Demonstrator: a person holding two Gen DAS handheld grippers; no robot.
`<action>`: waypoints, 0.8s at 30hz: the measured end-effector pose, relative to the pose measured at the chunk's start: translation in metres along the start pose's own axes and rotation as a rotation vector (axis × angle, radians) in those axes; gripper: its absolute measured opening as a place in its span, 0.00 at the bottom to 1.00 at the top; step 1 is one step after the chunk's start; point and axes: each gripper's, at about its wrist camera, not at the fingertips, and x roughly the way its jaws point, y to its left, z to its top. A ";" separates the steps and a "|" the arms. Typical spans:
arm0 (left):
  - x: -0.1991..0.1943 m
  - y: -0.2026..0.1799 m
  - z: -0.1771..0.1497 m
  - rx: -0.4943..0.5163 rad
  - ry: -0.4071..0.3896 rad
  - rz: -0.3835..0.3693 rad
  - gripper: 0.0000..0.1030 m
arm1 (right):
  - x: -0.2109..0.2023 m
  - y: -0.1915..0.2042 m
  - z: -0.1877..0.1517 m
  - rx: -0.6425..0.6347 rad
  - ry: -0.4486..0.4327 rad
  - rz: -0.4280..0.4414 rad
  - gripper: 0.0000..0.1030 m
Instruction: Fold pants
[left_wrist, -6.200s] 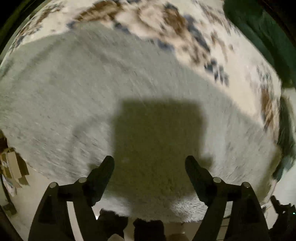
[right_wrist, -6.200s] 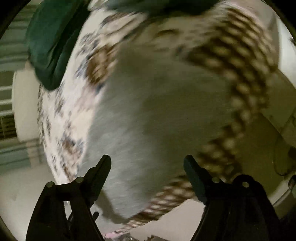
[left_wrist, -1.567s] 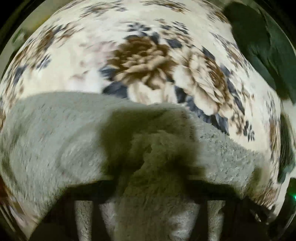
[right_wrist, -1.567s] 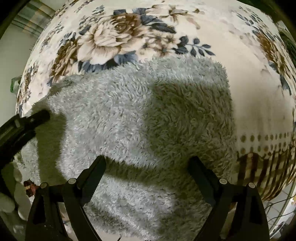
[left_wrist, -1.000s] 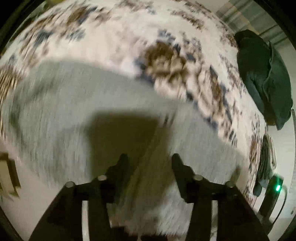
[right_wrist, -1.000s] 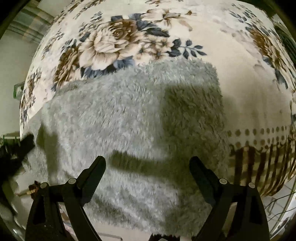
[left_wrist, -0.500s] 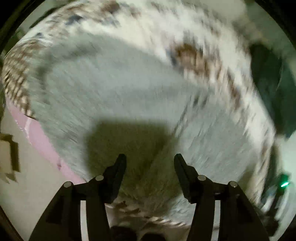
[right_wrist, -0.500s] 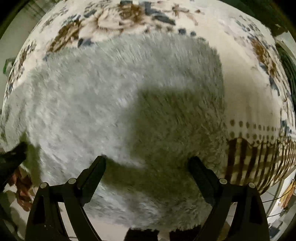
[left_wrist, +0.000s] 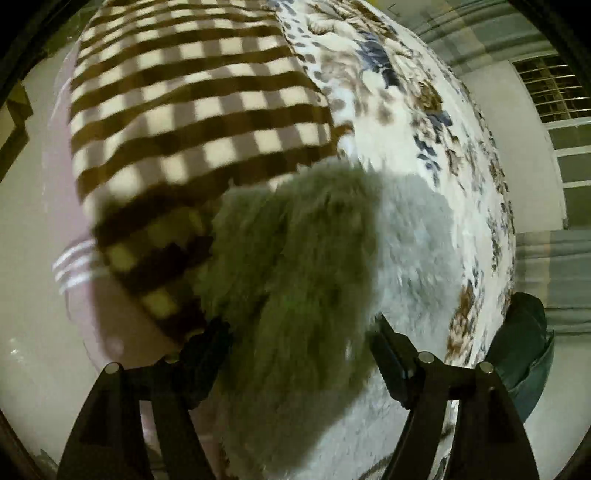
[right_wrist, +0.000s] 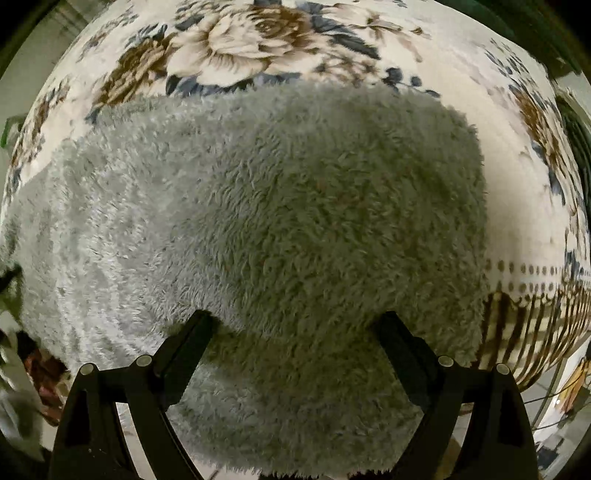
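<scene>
The pants (right_wrist: 280, 221) are grey and fluffy and lie folded on a floral blanket (right_wrist: 240, 33) on the bed. My right gripper (right_wrist: 295, 325) is open, its fingers (right_wrist: 192, 336) wide apart just above the near part of the pants. In the left wrist view the pants (left_wrist: 303, 266) fill the space between the fingers (left_wrist: 391, 354) of my left gripper (left_wrist: 299, 343), which is open; the fabric bulges up between them. The view is blurred.
A brown and cream checked blanket border (left_wrist: 192, 110) hangs over the bed's edge, with pink sheet (left_wrist: 110, 332) below it. A dark green garment (left_wrist: 524, 347) lies at the bed's far side. Window bars (left_wrist: 554, 88) and pale floor show beyond.
My left gripper has swung round to the pants' end by the checked border, and its fingers stand wider. My right gripper has come closer down over the pants.
</scene>
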 end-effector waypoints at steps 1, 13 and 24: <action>0.000 -0.002 0.001 -0.001 -0.003 -0.003 0.70 | 0.002 0.000 0.000 -0.001 0.002 -0.006 0.91; -0.053 -0.014 -0.026 0.150 -0.222 0.042 0.12 | 0.011 0.020 0.004 -0.008 -0.005 -0.069 0.91; -0.114 -0.085 -0.077 0.387 -0.350 -0.072 0.10 | -0.001 -0.001 -0.002 0.034 -0.031 0.055 0.91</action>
